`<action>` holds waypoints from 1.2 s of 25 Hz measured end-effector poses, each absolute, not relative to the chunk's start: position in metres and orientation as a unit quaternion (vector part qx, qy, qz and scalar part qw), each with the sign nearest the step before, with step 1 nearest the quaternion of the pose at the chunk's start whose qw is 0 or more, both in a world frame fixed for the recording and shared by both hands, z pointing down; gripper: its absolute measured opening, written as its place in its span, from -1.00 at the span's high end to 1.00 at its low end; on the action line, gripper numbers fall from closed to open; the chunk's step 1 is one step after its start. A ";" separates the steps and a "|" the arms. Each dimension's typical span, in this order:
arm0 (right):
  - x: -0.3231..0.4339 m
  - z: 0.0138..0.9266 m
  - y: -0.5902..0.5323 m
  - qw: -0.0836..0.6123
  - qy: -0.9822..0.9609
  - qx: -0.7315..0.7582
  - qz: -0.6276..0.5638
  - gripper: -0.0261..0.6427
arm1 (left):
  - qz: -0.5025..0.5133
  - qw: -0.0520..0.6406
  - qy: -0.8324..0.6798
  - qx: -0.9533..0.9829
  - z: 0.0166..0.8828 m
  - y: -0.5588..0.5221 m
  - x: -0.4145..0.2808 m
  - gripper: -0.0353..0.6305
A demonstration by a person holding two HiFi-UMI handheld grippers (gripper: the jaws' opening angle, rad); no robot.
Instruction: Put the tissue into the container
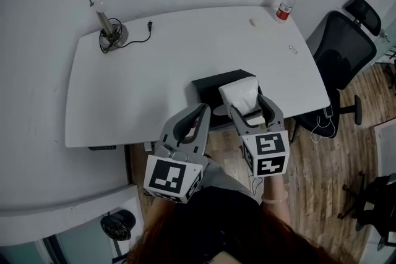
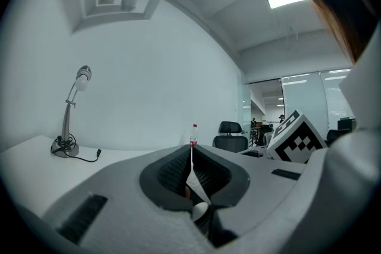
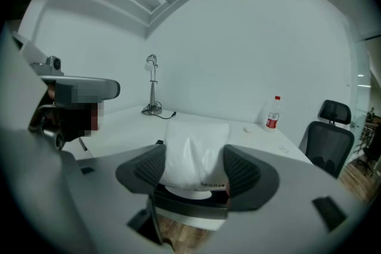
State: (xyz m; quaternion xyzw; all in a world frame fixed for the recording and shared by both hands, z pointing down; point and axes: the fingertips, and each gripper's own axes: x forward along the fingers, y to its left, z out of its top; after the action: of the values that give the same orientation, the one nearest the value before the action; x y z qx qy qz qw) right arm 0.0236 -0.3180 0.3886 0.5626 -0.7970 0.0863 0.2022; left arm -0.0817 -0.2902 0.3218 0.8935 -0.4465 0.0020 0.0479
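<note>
A white pack of tissue (image 1: 240, 94) is pinched between the jaws of my right gripper (image 1: 249, 106), which is shut on it. The pack hangs over the right part of a black open container (image 1: 207, 86) at the table's front edge. In the right gripper view the tissue (image 3: 195, 154) fills the gap between the two dark pads (image 3: 144, 168). My left gripper (image 1: 200, 112) hovers just left of the container's front, its jaws pressed together with nothing in them. In the left gripper view the left gripper (image 2: 191, 159) shows only a thin seam between the jaws.
On the white table (image 1: 136, 89) a desk lamp (image 1: 104, 15) with its cable stands at the back left. A red-capped bottle (image 1: 285, 4) and two small items (image 1: 252, 22) lie at the back right. A black office chair (image 1: 341, 54) is right of the table, on wooden floor.
</note>
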 end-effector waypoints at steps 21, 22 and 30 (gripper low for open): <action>0.013 0.438 -0.340 0.273 -0.787 0.532 0.153 -0.05 | 0.013 0.076 -0.448 0.891 0.341 -0.327 -0.088 0.80; 0.013 0.438 -0.340 0.275 -0.786 0.531 0.153 -0.05 | 0.014 0.077 -0.448 0.891 0.342 -0.328 -0.087 0.80; 0.013 0.437 -0.339 0.282 -0.786 0.528 0.154 -0.05 | 0.014 0.086 -0.440 0.894 0.349 -0.332 -0.082 0.80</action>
State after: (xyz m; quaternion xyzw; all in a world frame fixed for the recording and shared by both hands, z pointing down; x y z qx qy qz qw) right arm 0.0131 -0.3391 0.4374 0.5279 -0.7861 0.1543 0.2821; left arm -0.0819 -0.3321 0.3485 0.8940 -0.4395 0.0137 0.0864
